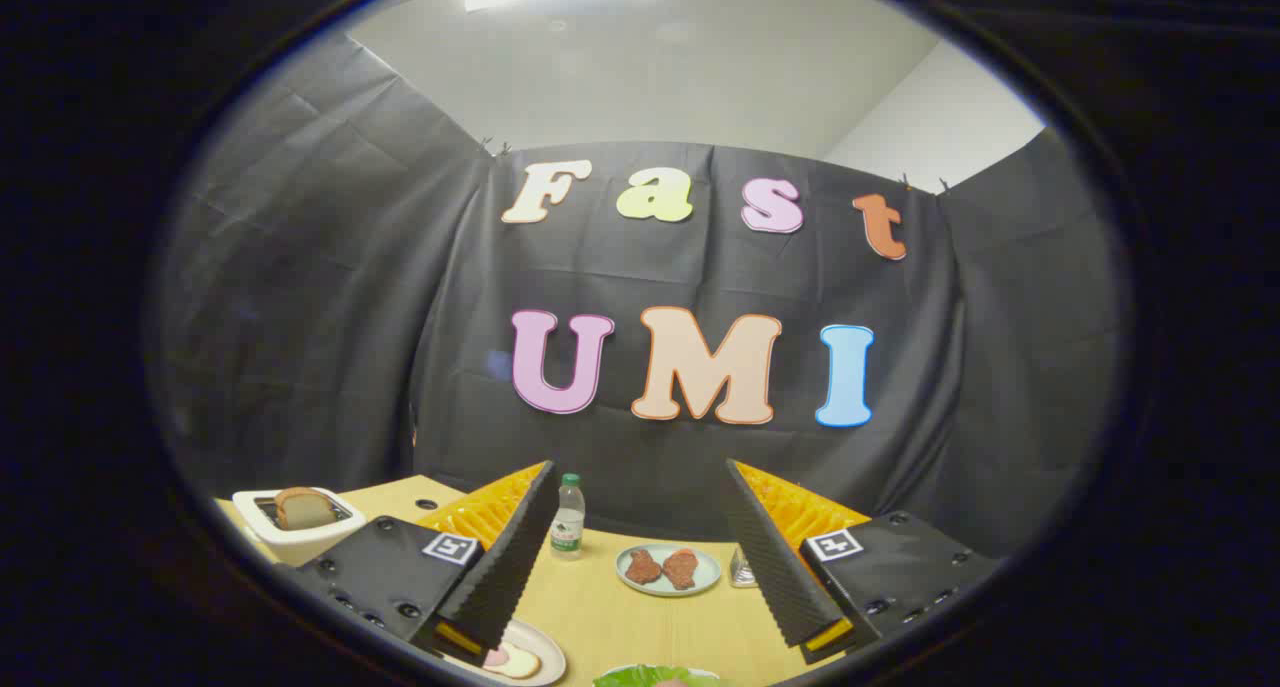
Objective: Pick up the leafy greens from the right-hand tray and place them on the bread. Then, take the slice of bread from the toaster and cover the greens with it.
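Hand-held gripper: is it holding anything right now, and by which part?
Nothing is held. The hand-held gripper has its fingers open wide above the table, with empty space between them.

Materials and finishes on the booth table

Smooth, matt wood-look top on the table (pixel 640 617); glossy plastic on the toaster (pixel 290 532), with a dry, porous slice of bread (pixel 303 507) standing in it; clear plastic on the bottle (pixel 568 517); smooth glazed plate (pixel 668 570) beneath rough-looking meat pieces; shiny leafy greens (pixel 650 677); ribbed, matt pads (pixel 510 557) on the wide-apart, empty gripper (pixel 640 487); creased matt cloth behind.
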The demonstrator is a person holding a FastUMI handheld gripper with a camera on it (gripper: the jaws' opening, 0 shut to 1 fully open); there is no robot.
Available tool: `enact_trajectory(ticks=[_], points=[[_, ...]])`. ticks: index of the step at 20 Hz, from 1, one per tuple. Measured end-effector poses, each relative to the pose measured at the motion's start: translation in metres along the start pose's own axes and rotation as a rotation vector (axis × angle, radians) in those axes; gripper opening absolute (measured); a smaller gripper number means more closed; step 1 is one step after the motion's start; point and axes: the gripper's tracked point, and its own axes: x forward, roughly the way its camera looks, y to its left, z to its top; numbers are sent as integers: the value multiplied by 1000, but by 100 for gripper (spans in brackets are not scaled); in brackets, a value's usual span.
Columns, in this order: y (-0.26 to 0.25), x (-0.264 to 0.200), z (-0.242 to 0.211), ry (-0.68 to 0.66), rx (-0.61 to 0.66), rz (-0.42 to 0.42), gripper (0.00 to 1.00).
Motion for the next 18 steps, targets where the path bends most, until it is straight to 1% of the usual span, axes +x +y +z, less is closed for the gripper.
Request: enact_trajectory(ticks=[14,18], points=[[-19,6,-7,19,-5,12,100],[-23,5,-11,35,-8,38,100]])
